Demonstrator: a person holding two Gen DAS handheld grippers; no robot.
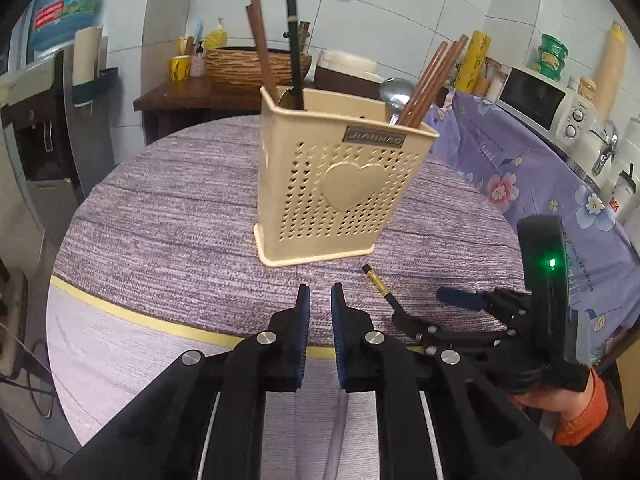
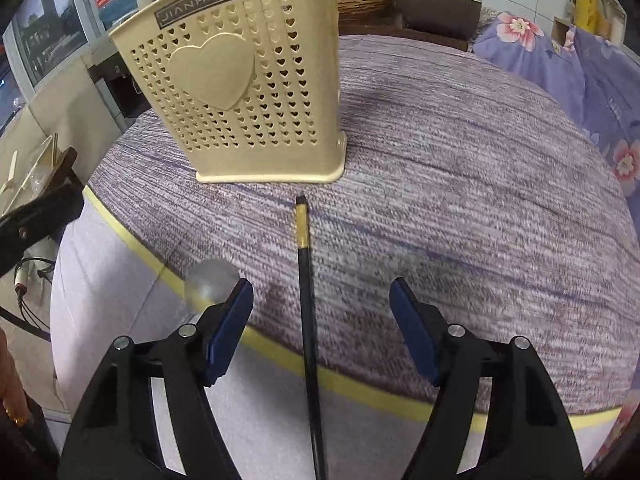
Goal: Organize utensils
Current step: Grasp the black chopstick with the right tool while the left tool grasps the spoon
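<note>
A beige perforated utensil holder [image 1: 340, 184] with a heart on its front stands on the round table; it also shows in the right wrist view [image 2: 240, 92]. It holds brown chopsticks [image 1: 432, 80], a black chopstick [image 1: 294, 52] and a metal spoon [image 1: 394, 94]. A black chopstick with a gold band [image 2: 306, 280] lies on the table in front of the holder, pointing at it, between the spread fingers of my right gripper [image 2: 322, 296], untouched. It also shows in the left wrist view [image 1: 378, 282]. My left gripper [image 1: 320, 300] is nearly closed and empty, near the table's front edge.
The table [image 2: 460, 184] has a purple woven cloth with a yellow border. A floral-covered surface [image 1: 540, 184] with a microwave [image 1: 548, 100] stands to the right. A wooden side table with a woven basket [image 1: 256, 66] stands behind. A water dispenser [image 1: 36, 120] is at the left.
</note>
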